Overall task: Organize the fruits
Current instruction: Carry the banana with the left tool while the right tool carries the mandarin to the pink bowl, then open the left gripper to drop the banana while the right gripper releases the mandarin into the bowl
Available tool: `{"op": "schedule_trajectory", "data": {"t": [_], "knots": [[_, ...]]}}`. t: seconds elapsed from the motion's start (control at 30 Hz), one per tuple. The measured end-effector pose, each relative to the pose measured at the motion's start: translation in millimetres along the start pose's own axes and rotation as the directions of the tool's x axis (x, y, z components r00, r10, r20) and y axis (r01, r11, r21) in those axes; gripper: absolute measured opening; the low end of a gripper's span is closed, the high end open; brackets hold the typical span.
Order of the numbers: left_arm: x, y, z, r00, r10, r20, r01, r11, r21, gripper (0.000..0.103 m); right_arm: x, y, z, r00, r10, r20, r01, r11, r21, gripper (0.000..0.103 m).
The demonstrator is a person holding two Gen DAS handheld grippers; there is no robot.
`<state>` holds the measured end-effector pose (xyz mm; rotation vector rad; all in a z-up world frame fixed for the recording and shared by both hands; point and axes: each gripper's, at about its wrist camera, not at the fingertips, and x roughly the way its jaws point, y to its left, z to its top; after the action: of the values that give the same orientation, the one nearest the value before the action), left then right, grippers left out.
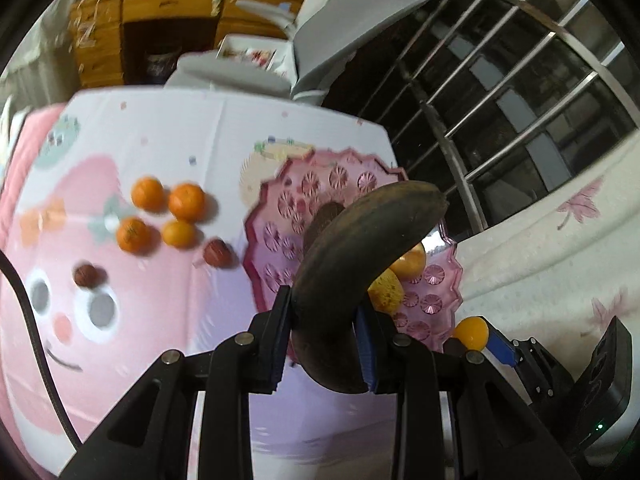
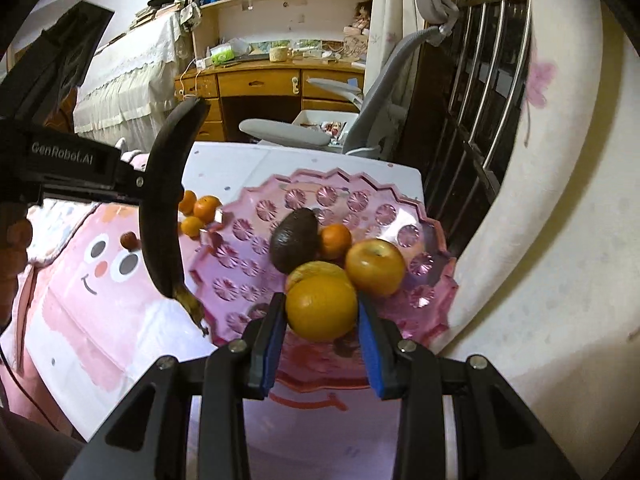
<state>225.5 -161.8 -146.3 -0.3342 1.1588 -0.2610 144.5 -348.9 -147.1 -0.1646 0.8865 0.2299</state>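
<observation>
While left gripper (image 1: 322,344) jaws clamp one banana (image 1: 360,256), right gripper (image 2: 322,334) jaws grip one orange (image 2: 321,308).

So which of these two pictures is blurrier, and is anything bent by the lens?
Left wrist view: smeared by motion, the loose oranges and desk streaked, while the banana in the left claw stays sharp. Right wrist view: crisp throughout, the orange in the right claw clear. Both views: fisheye bends the window bars and darkens the corners.
</observation>
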Motion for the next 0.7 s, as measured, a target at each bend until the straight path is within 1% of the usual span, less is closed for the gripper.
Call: {"op": "schedule_trajectory", "data": {"t": [0.1,0.27,0.5,0.63,0.7], "knots": [[16.3,-4.9,-4.9,0.999,0.024,-0.031,-0.025,0.998,-0.05,0.028,11.0,-15.4,-2.7,0.999,0.03,-0.035,-0.029,1.0,0.01,0.035],[43.0,-11.5,-9.4,0.993,0.079,-0.089,-0.089,0.989,-0.121,0.028,28.6,-35.6,-9.7,0.994,0.063,-0.092,-0.061,0.998,0.03,0.035],[68.2,-14.6,-10.4,0.982,0.123,-0.145,-0.148,0.973,-0.175,0.029,42.2,-49.7,-15.9,0.986,0.102,-0.132,-0.097,0.994,0.041,0.035],[72.3,-14.3,-9.8,0.98,0.136,-0.145,-0.162,0.968,-0.193,0.029,46.5,-52.1,-17.6,0.982,0.123,-0.146,-0.117,0.992,0.048,0.035],[71.1,-15.6,-8.8,0.98,0.145,-0.135,-0.17,0.967,-0.191,0.031,47.4,-52.9,-17.2,0.981,0.131,-0.144,-0.124,0.991,0.053,0.035]]}}
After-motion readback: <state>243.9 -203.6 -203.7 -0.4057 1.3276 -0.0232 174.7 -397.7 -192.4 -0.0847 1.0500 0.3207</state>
